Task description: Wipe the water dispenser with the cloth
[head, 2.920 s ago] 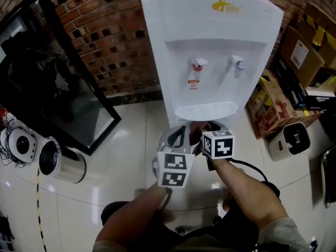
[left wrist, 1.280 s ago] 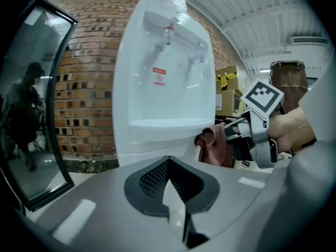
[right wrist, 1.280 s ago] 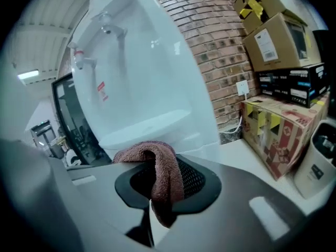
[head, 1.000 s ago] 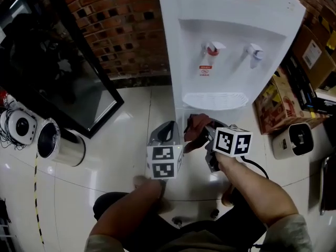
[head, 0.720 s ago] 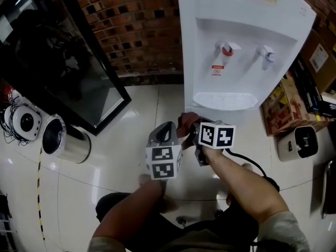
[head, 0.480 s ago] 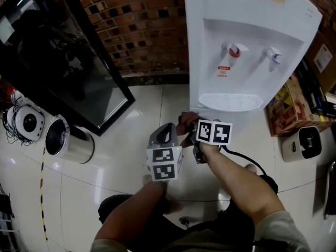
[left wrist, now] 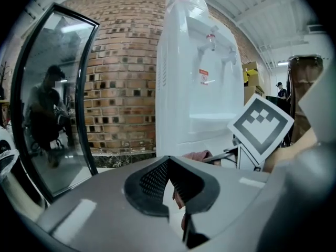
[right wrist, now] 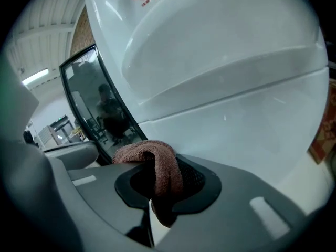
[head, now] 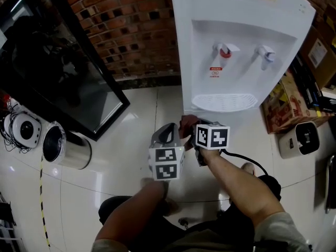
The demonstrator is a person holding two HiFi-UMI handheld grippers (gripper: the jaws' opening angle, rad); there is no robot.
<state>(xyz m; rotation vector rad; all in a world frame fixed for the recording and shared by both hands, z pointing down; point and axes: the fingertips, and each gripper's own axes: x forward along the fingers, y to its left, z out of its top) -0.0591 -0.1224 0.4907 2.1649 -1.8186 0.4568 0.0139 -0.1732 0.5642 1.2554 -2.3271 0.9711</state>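
Right hand-held gripper [right wrist: 160, 185]: lower and further left than a second ago, now just beside the left one.
- Jaws closed on a reddish-brown cloth [right wrist: 157, 159], which is folded over between the pads and hangs down past them.
- Cloth sits close to the lower front panel of the water dispenser [head: 236, 46], below the drip tray [head: 224, 101]. Whether it touches the panel cannot be told.

Left hand-held gripper [left wrist: 169, 161]: at nine o'clock of the right one, jaw tips together, nothing held.

Water dispenser: white, upright on the tiled floor [head: 121, 140], at one o'clock of the grippers. It has a red tap [head: 223, 50] and a blue tap [head: 265, 52].

Surroundings:
- Brick wall [head: 126, 30] at twelve o'clock.
- Black-framed glass panel [head: 58, 77] at ten o'clock.
- Metal bin [head: 65, 150] at nine o'clock.
- Cardboard boxes [head: 286, 101] at three o'clock.
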